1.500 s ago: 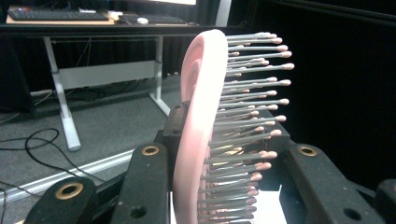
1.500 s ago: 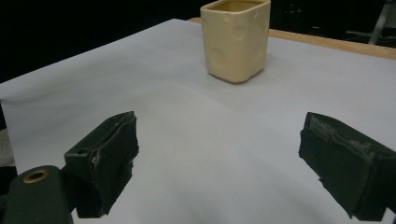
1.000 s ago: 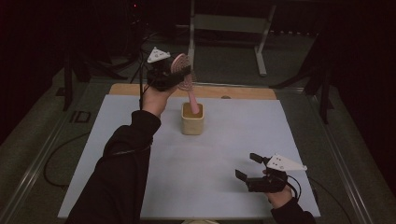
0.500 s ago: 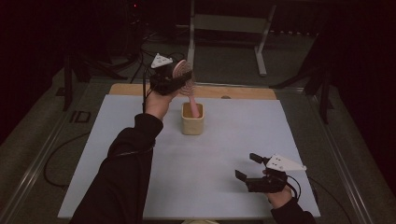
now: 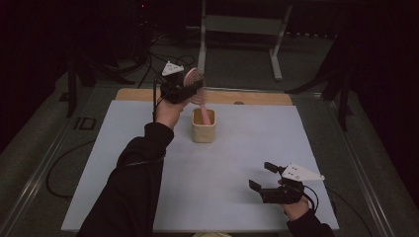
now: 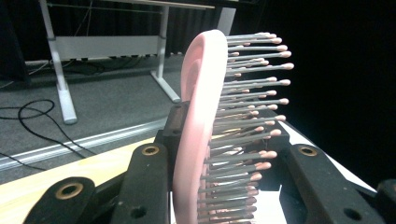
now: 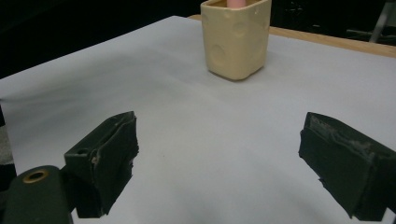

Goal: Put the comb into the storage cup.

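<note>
Pink oval plastic hairbrush held over a cream square cup.

The left gripper is clamped on the brush head at 12 o'clock, its handle down inside the cream square cup mid-desk. At 5 o'clock, the right gripper rests spread wide, holding nothing.

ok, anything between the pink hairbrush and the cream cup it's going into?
Nothing visible. The left gripper holds the pink plastic hairbrush by its head, handle already inside the square cream holder cup.
</note>
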